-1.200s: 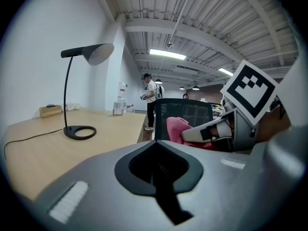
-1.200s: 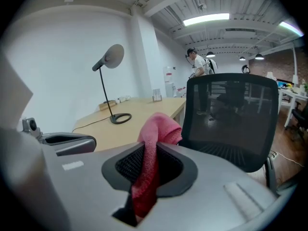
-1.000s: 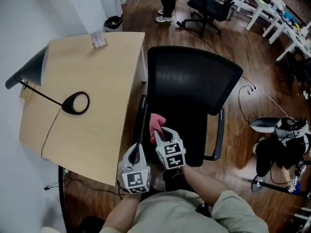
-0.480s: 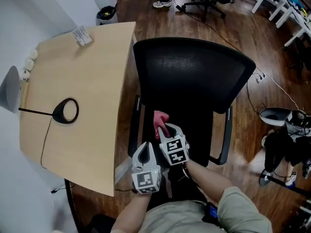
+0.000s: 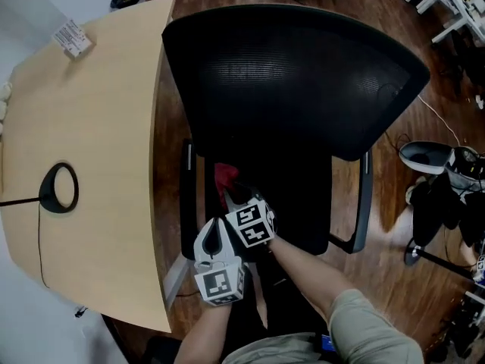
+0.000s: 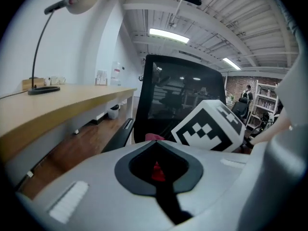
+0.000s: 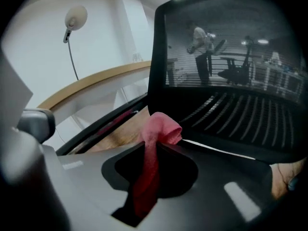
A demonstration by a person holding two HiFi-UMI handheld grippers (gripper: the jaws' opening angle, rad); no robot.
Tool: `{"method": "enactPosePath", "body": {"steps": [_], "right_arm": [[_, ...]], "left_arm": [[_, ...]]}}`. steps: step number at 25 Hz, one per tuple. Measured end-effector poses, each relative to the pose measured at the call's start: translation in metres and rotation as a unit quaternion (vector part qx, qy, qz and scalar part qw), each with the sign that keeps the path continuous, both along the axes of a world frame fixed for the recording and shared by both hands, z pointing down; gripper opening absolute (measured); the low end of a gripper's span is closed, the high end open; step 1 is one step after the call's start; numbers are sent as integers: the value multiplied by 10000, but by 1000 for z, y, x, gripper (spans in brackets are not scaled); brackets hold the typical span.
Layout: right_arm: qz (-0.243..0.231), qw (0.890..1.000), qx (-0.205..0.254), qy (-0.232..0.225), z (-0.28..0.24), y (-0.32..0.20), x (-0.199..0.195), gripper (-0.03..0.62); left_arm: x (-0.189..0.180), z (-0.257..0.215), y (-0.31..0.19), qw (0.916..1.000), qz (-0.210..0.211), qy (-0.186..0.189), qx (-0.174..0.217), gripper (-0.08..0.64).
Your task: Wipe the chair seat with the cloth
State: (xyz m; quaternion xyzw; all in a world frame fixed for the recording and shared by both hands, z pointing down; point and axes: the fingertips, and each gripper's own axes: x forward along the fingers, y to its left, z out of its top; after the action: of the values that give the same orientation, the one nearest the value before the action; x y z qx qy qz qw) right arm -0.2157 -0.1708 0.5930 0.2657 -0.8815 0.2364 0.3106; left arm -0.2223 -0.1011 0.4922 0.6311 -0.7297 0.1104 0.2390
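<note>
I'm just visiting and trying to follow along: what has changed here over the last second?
Both came down together toward the chair seat: the right hand-held gripper, carrying the pink cloth, and the left hand-held gripper beside it. Nothing was picked up or released. The cloth stays clamped in the right one, and the left one stays shut and empty. The seat and the desk have not moved.

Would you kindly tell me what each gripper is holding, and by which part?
The right gripper pinches the pink cloth by a bunched fold, its end poking out ahead. The left gripper holds nothing.
</note>
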Motion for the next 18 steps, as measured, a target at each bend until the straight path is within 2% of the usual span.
{"method": "enactPosePath", "body": {"steps": [4,10,18], "right_arm": [[149,9998,-77,55,35,-16,-11,57],[67,9997,-205,135,76,-28,-36,57],[41,9992,-330,235,116,-42,-57,58]], "left_arm": [[-1,29,-5,9998,-32,172,-111,6],[-17,57,-5,9990,-157,305,-285,6],[-9,82,-11,9986,65,333,-405,5]]}}
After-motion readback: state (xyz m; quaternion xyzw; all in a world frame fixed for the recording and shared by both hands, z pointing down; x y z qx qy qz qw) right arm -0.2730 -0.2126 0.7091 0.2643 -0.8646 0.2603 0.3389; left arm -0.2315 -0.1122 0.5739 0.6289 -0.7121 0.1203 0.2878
